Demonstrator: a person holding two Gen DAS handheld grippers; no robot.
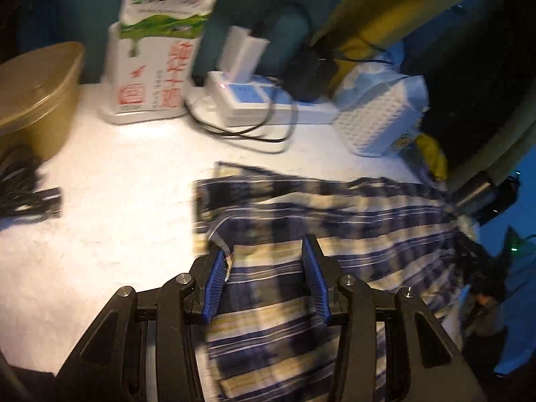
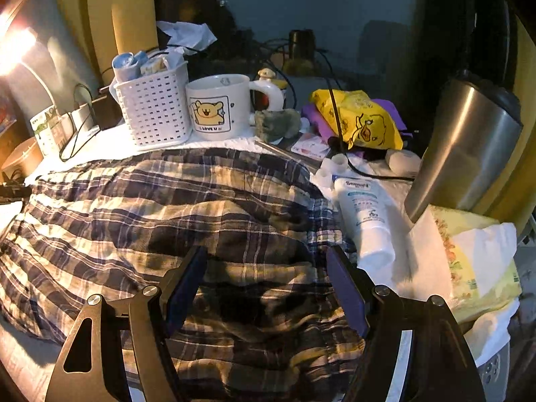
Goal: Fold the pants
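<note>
Through the left wrist camera I see my left gripper (image 1: 266,251) low over the plaid pants (image 1: 335,234), its blue-padded jaws apart with striped cloth lying between them and nothing pinched. The picture is smeared by motion, so fine edges are hard to read. The pants spread across the right half of the white table (image 1: 110,184) and run off toward its right edge. Behind them stands a white perforated basket (image 1: 378,124), close to the far hem. Further left along the back sit a white power strip (image 1: 248,100) with a plugged-in charger and a loose black cable (image 1: 254,134) looping onto the tabletop, then a tall milk carton (image 1: 157,57), and a tan bowl (image 1: 37,90) at the far left. A dark bundle of cord (image 1: 23,187) lies at the left edge, well apart from the cloth. Through the right wrist camera my right gripper (image 2: 266,261) hangs just above the rumpled pants (image 2: 167,217), jaws wide apart, empty. Clutter crowds the far and right sides here: the white basket (image 2: 154,110) and a bear mug (image 2: 217,107) stand just behind the fabric, a white lotion bottle (image 2: 365,214) lies touching or nearly touching its right edge, a steel tumbler (image 2: 465,147) leans in close on the right, and a yellow duck packet (image 2: 361,117) sits further back.
</note>
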